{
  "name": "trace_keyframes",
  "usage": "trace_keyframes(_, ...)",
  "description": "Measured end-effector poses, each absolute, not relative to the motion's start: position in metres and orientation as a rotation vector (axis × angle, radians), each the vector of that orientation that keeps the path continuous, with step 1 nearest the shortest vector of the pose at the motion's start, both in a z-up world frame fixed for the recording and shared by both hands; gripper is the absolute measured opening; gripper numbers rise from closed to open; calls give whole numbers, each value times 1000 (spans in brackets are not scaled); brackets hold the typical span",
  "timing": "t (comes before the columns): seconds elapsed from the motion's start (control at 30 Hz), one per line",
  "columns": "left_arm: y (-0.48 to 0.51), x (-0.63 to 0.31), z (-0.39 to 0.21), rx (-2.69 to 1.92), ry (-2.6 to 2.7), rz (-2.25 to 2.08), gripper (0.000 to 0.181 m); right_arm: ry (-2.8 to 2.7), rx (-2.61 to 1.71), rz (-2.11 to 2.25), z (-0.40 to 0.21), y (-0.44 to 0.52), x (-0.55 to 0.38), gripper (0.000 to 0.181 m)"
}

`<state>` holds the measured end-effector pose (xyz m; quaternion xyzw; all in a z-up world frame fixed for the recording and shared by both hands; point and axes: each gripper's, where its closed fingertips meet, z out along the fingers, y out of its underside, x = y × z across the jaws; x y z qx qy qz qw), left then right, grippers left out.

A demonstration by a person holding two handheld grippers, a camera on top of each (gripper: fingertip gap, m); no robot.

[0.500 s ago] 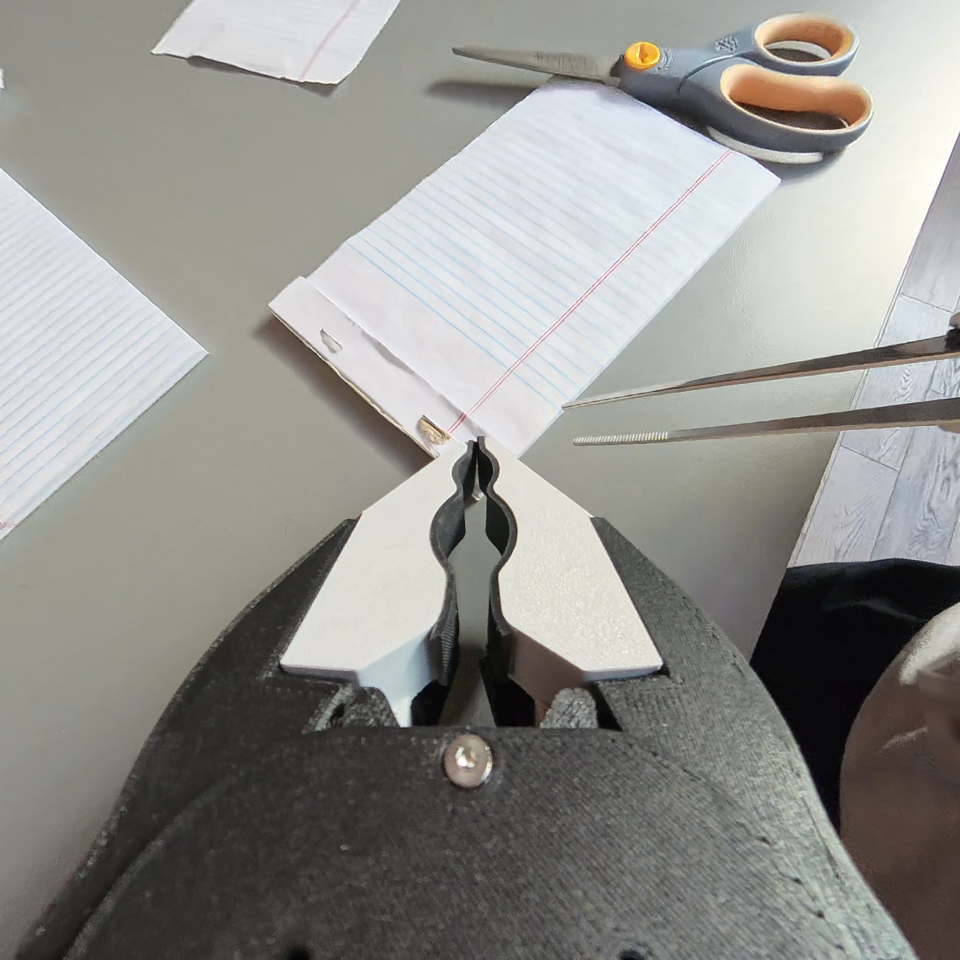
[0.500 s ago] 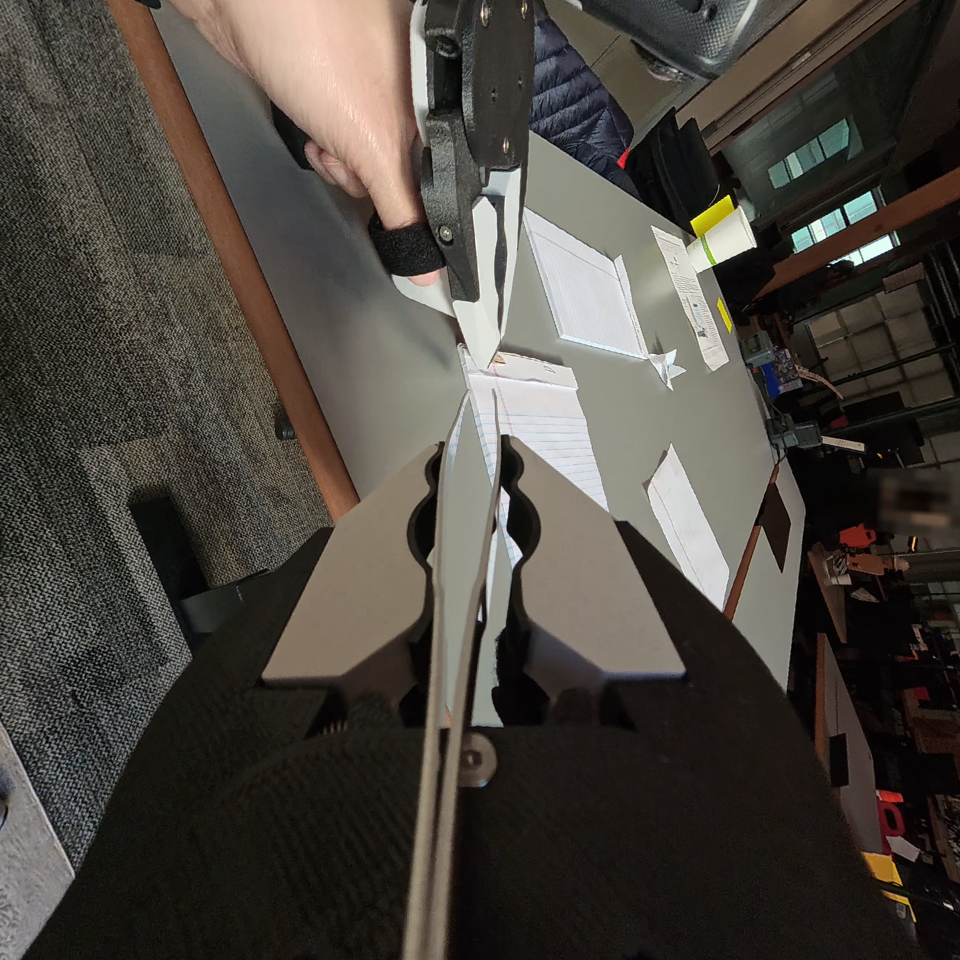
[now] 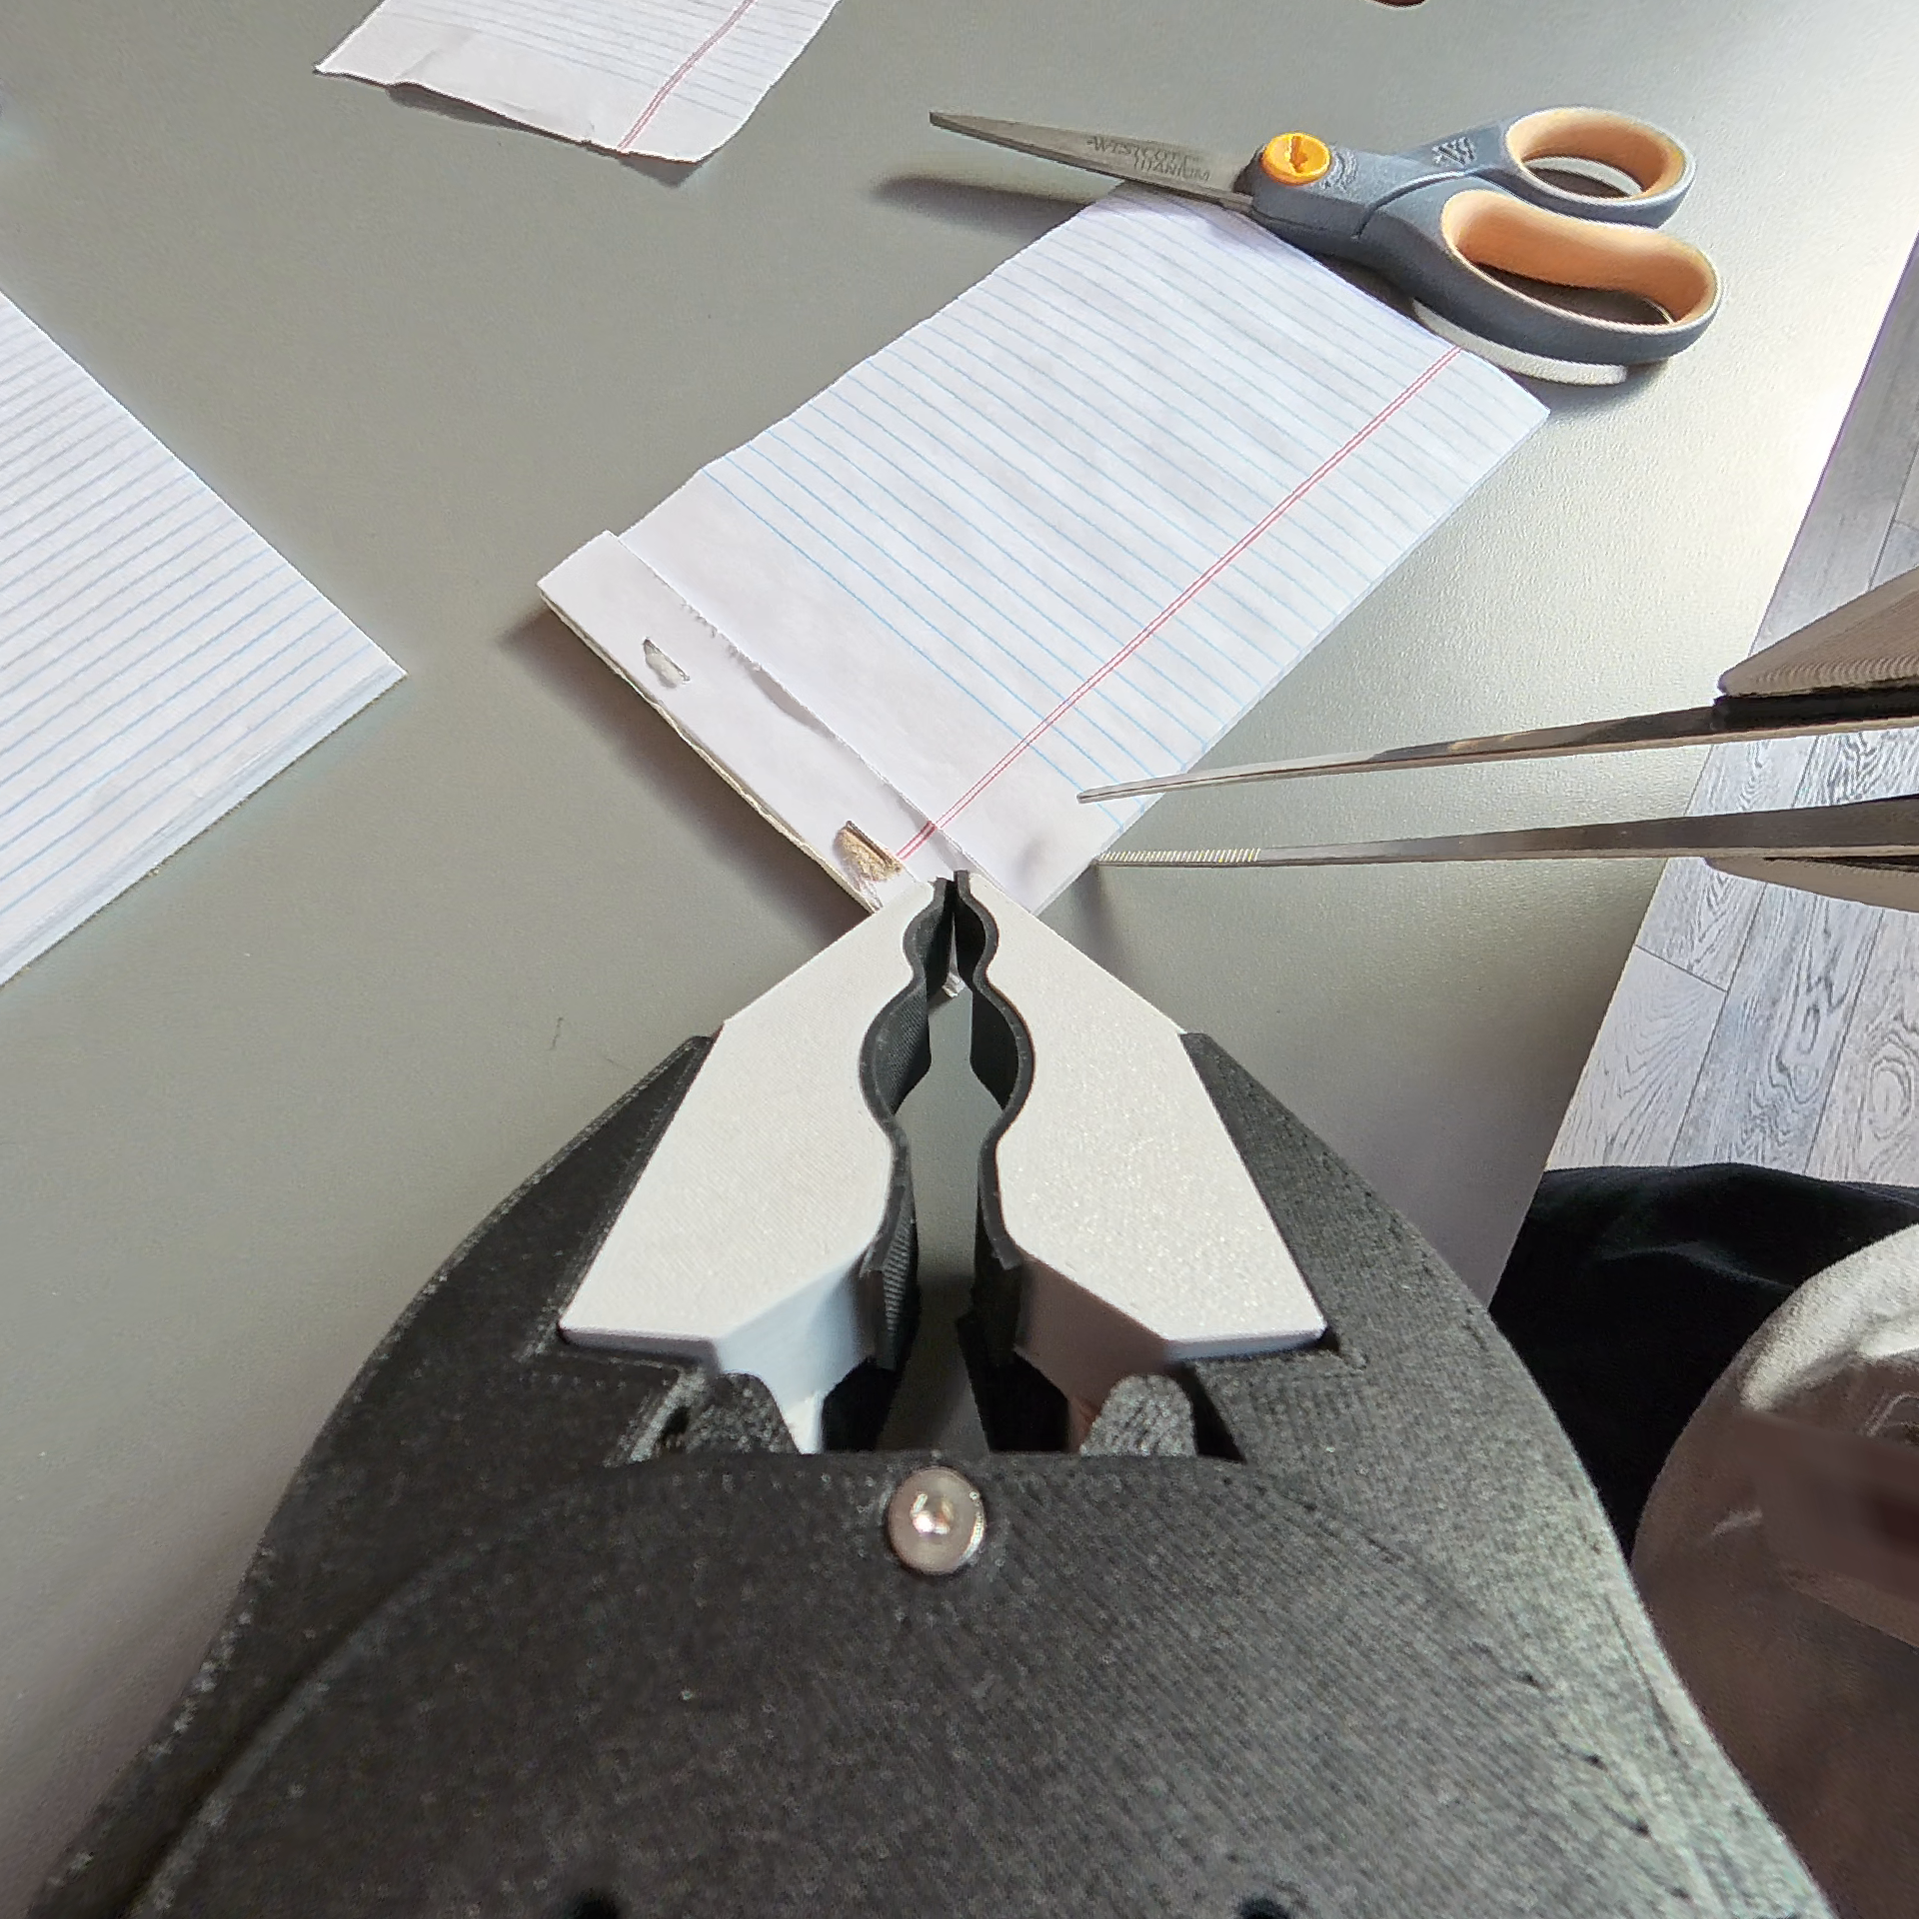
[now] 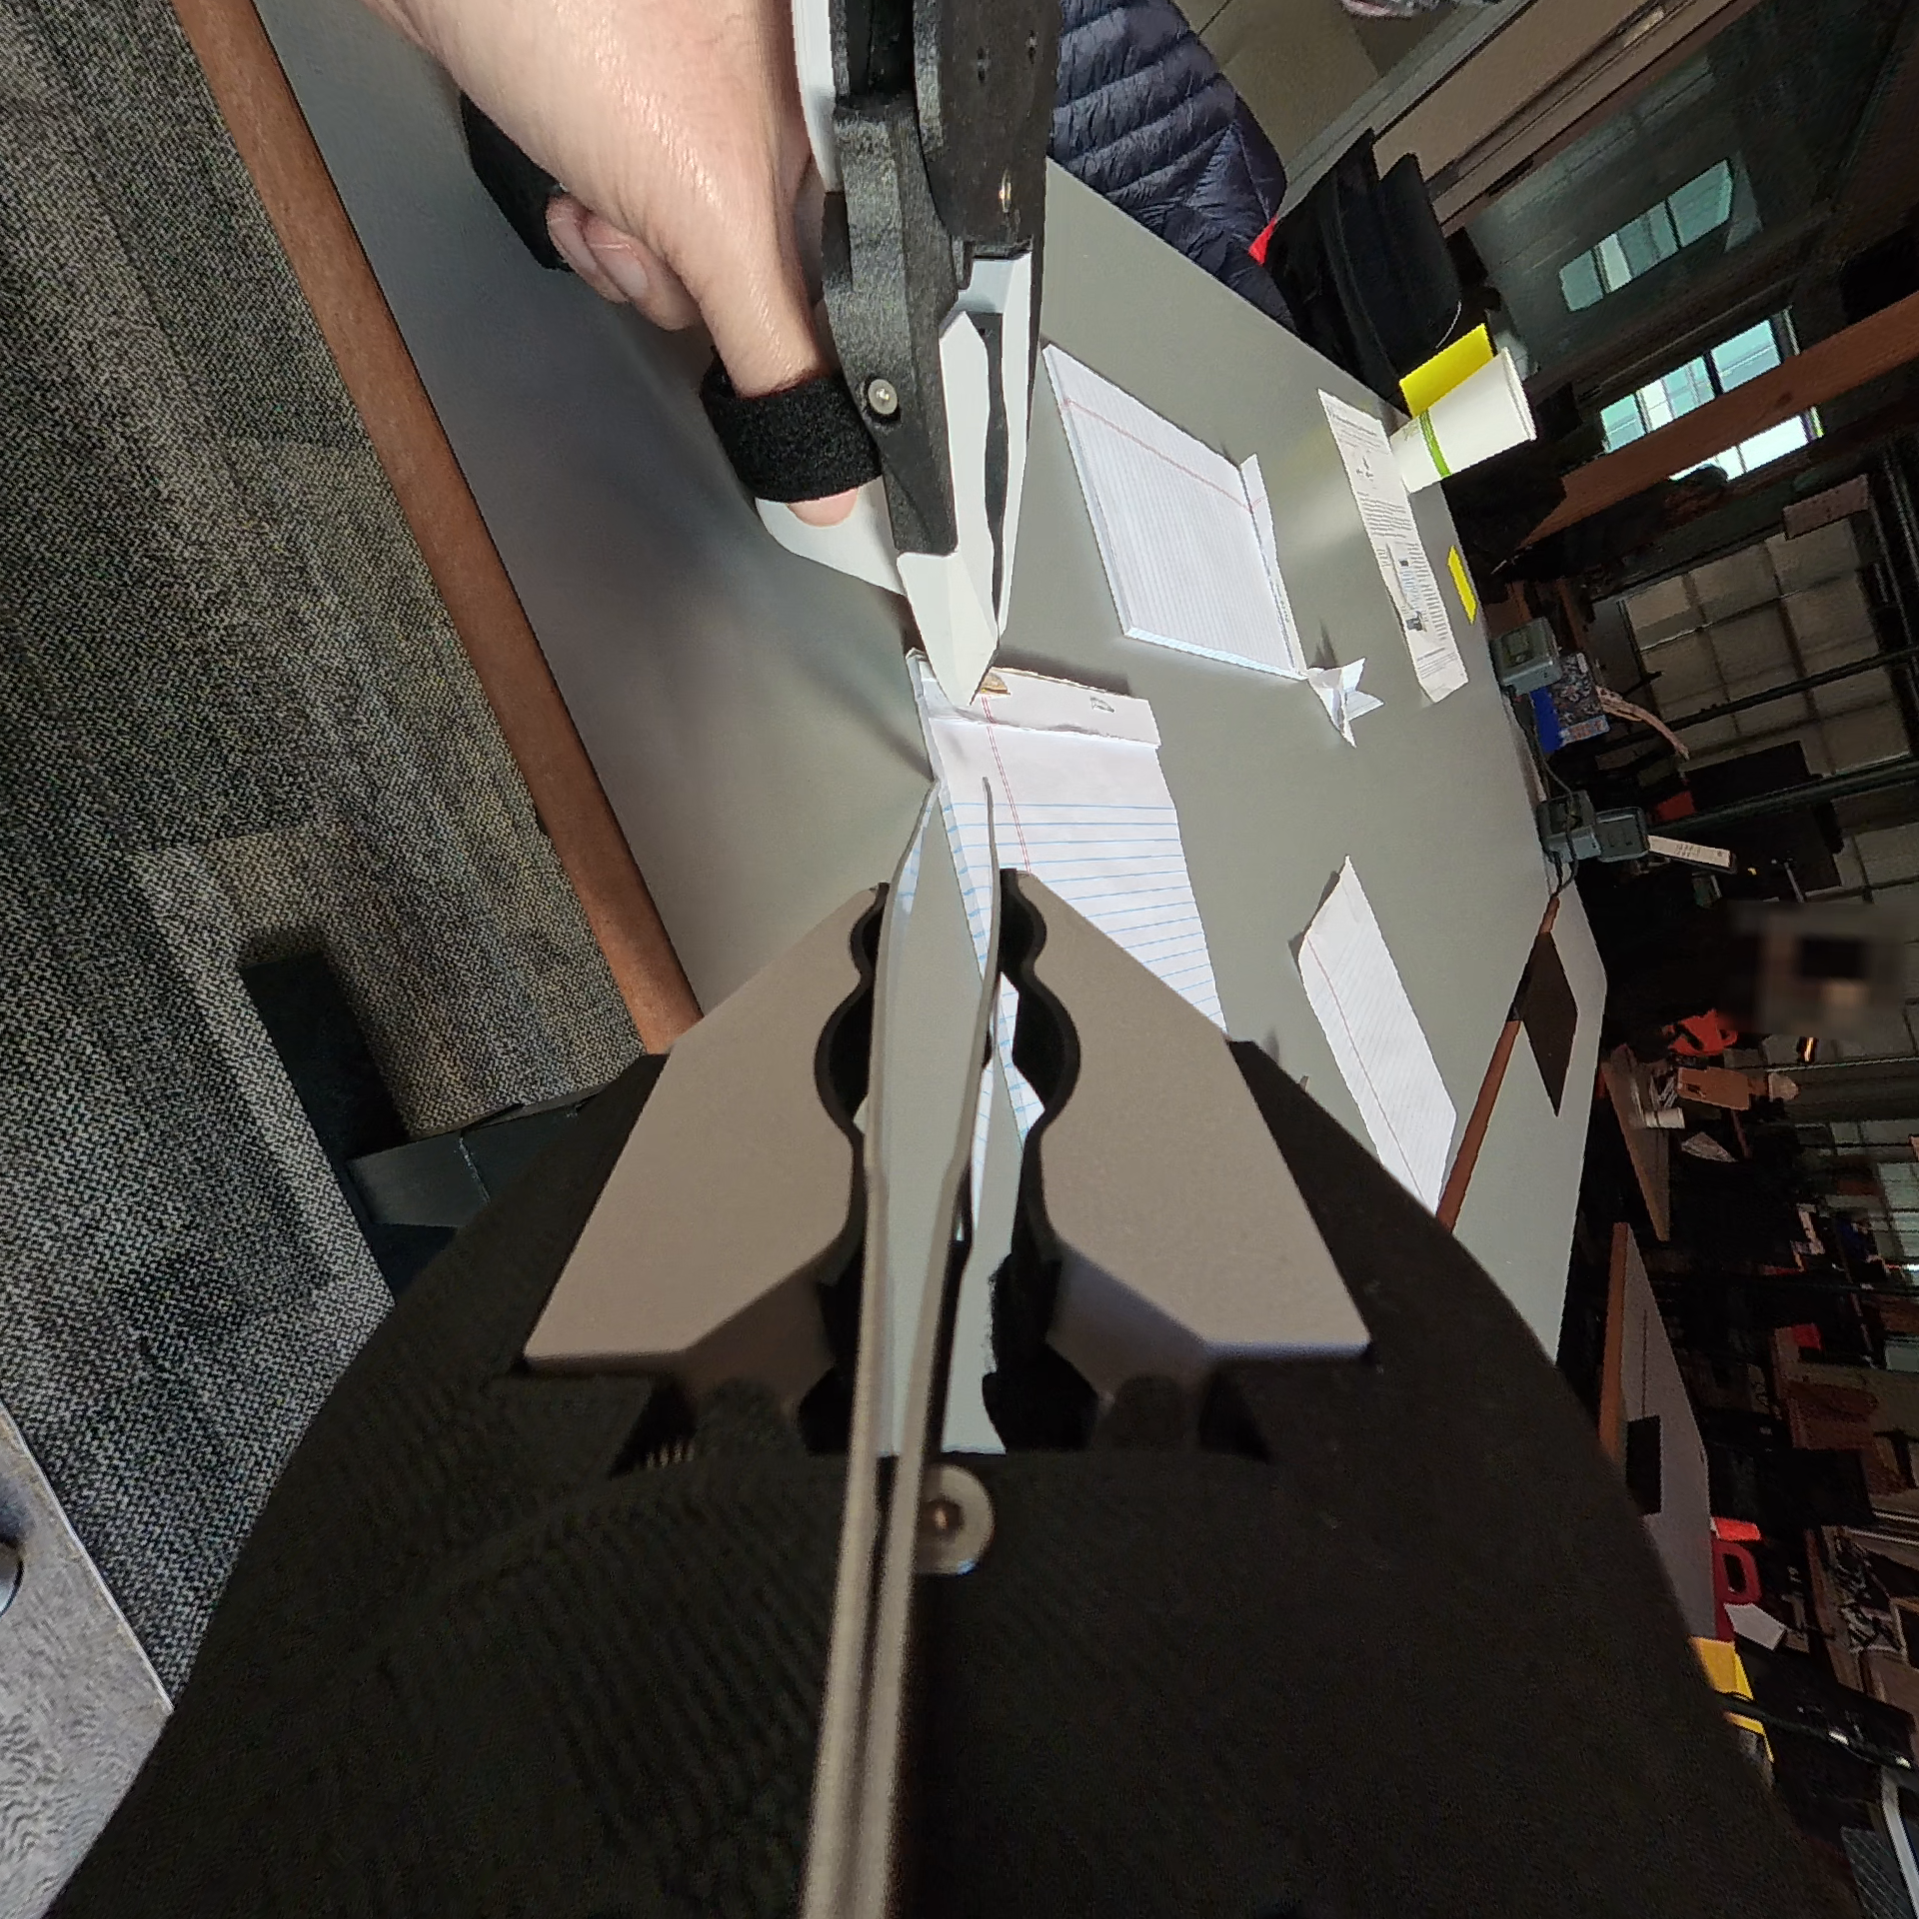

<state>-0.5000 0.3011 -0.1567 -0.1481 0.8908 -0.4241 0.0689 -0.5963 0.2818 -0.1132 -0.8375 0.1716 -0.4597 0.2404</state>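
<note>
A white lined notepad [image 3: 1038,561] lies on the grey table [image 3: 415,415]. It also shows in the right wrist view [image 4: 1080,820]. My left gripper [image 3: 953,883] is shut, and its tips rest on the near corner of the pad's binding strip. It also shows in the right wrist view [image 4: 971,675], held by a hand [image 4: 644,135]. My right gripper [image 4: 945,893] is shut on steel tweezers [image 4: 924,1090]. The tweezers [image 3: 1454,800] come in from the right. Their two tips are slightly apart, just beside the near corner of the pad's top sheet.
Grey and orange scissors [image 3: 1454,208] lie at the pad's far end. Loose lined sheets [image 3: 156,623] [image 3: 582,62] lie left and behind. The table edge and a wooden floor [image 3: 1765,935] are at right. Another pad [image 4: 1173,530], a paper cup [image 4: 1464,426] and a paper strip [image 4: 1371,1028] lie farther off. My hands' fingertips stand some 11 centimeters from each other.
The tweezers have edged a little closer to the near corner of the pad. My left gripper stays shut on the same corner.
</note>
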Motion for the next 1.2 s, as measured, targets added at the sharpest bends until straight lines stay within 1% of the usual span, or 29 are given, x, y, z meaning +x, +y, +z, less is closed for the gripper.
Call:
trace_keyframes(0.87, 301, -500, -157, -462, 2687, -1284, 0, 480, -2280, -1212, -105, 278, -592, 19)
trace_keyframes(1.2, 301, -500, -157, -470, 2694, -1290, 0, 441, -2289, -1260, -102, 279, -591, 19)
